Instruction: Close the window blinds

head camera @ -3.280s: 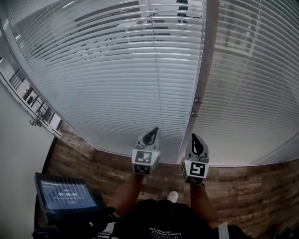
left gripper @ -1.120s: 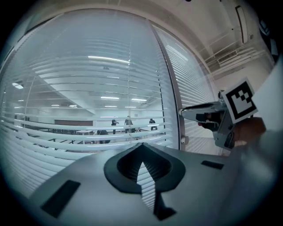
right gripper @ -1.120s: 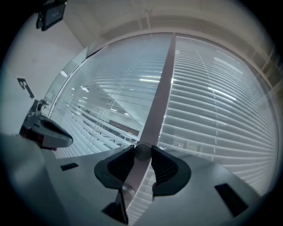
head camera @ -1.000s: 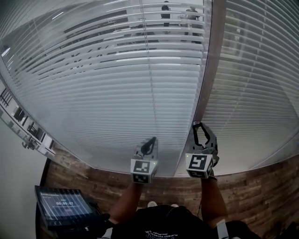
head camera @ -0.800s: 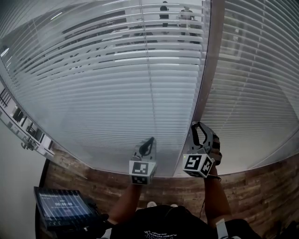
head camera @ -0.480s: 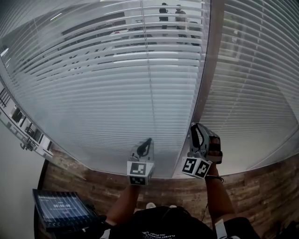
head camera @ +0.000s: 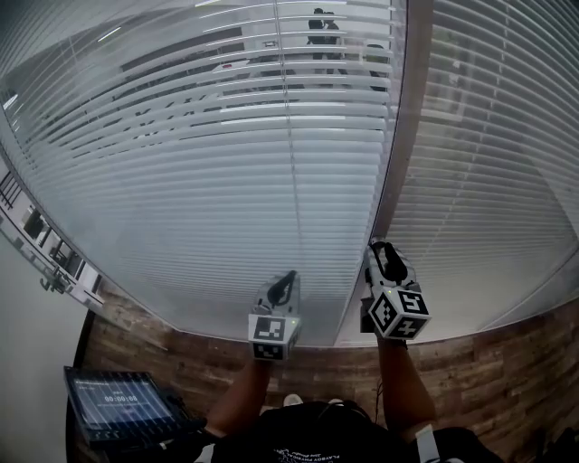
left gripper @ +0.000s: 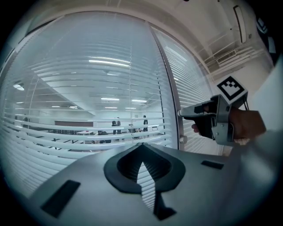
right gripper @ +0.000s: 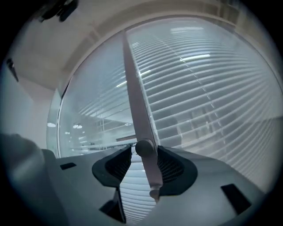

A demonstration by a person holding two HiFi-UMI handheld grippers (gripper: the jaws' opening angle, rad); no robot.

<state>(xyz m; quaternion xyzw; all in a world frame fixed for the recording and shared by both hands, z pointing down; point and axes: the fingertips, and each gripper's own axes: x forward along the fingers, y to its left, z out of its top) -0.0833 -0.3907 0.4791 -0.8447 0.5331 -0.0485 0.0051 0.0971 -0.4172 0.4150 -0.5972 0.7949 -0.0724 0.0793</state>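
White slatted blinds (head camera: 226, 163) cover the left window, and their upper slats are tilted enough to show an office behind. A grey frame post (head camera: 398, 136) parts them from the right window's blinds (head camera: 488, 163). My right gripper (head camera: 384, 251) points level at the post. In the right gripper view a round knob (right gripper: 145, 148) on the post (right gripper: 135, 97) sits between the jaws of my right gripper (right gripper: 145, 152), which have just been opening, with a small gap on each side. My left gripper (head camera: 289, 277) is shut and empty, apart from the left blinds (left gripper: 88, 88).
A smaller knob (right gripper: 153, 193) sits lower on the post, also in the left gripper view (left gripper: 182, 139). A tablet screen (head camera: 122, 402) stands at my lower left above the wooden floor (head camera: 181, 348). People (head camera: 321, 23) walk beyond the glass.
My right gripper has rolled on the spot, so its marker cube shows a different face, and its jaws stand wider round the knob. My left gripper has stayed put. The people beyond the glass moved.
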